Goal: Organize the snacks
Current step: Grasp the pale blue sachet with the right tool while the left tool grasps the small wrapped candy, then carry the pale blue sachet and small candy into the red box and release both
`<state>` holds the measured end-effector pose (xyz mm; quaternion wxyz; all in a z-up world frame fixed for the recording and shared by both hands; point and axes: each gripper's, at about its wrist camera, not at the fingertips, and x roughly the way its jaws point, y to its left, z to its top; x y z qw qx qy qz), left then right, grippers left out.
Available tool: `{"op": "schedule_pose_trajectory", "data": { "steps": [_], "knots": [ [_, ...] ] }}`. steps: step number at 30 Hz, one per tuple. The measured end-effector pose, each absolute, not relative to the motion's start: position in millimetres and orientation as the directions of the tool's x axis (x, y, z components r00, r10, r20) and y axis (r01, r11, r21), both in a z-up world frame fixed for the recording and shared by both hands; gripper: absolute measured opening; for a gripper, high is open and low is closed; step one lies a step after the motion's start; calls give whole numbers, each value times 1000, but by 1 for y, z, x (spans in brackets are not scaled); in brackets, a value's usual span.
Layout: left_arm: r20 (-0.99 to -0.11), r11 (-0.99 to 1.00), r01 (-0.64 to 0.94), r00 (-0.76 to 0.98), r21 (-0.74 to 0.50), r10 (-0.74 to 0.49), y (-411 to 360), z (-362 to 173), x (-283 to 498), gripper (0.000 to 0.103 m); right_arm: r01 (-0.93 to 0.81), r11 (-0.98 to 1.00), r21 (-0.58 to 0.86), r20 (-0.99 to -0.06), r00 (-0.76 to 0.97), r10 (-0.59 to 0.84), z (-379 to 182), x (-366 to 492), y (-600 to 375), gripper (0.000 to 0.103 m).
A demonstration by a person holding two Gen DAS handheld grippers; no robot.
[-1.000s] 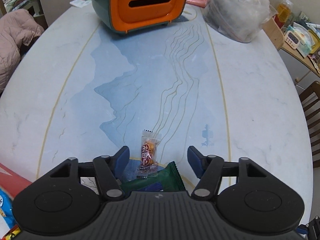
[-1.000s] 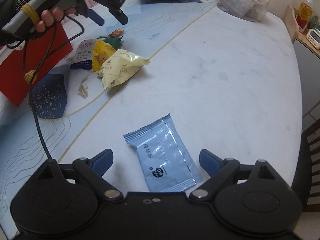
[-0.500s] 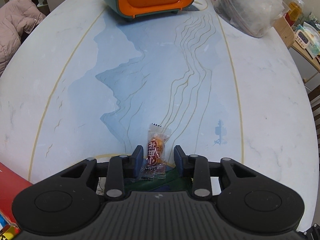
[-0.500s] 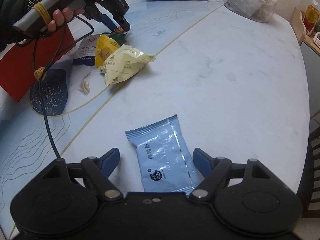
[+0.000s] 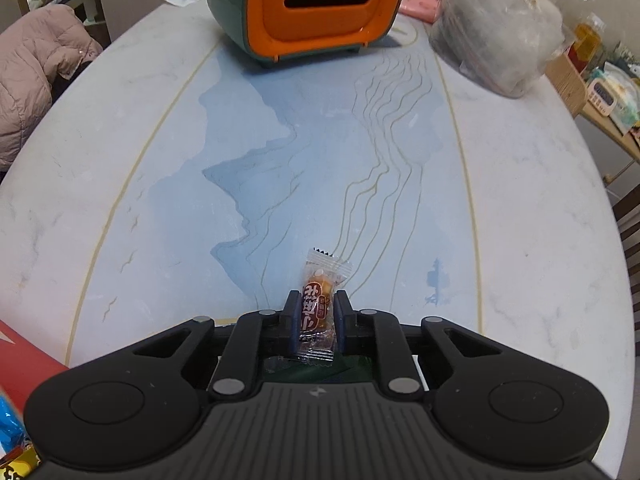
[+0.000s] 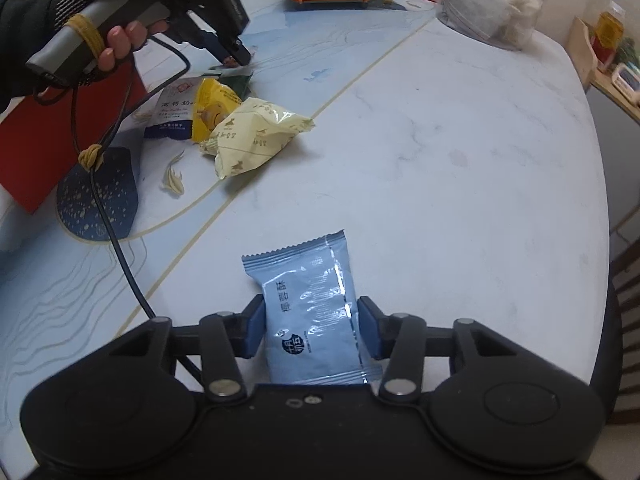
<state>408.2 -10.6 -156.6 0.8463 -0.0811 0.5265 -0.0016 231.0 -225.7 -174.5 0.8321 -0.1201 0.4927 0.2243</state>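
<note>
Both my grippers have closed since a second ago. My left gripper (image 5: 316, 316) now pinches the small clear crinkly candy wrapper with an orange-brown sweet (image 5: 318, 306) near the tabletop's (image 5: 520, 200) near edge. My right gripper (image 6: 311, 330) clamps the glossy pale-blue foil snack packet (image 6: 314, 312), lying flat on the marble-patterned surface. Crumpled cream and yellow packets (image 6: 256, 136) sit toward the left edge.

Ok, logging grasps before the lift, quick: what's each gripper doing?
Left gripper: shut on the small candy.
Right gripper: shut on the blue snack packet.
</note>
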Motion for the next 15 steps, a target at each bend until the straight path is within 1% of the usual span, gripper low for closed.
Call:
{"op": "schedule_pose_trajectory", "data": {
  "steps": [5, 15],
  "knots": [
    [-881, 983, -86, 462, -160, -103, -7, -141, 399, 16, -437, 898, 58, -867, 424, 263, -169, 222, -228, 46],
    [-859, 971, -75, 485, -226, -163, 2, -102, 368, 16, -370, 926, 81, -833, 485, 267, -130, 201, -226, 47]
  ]
}}
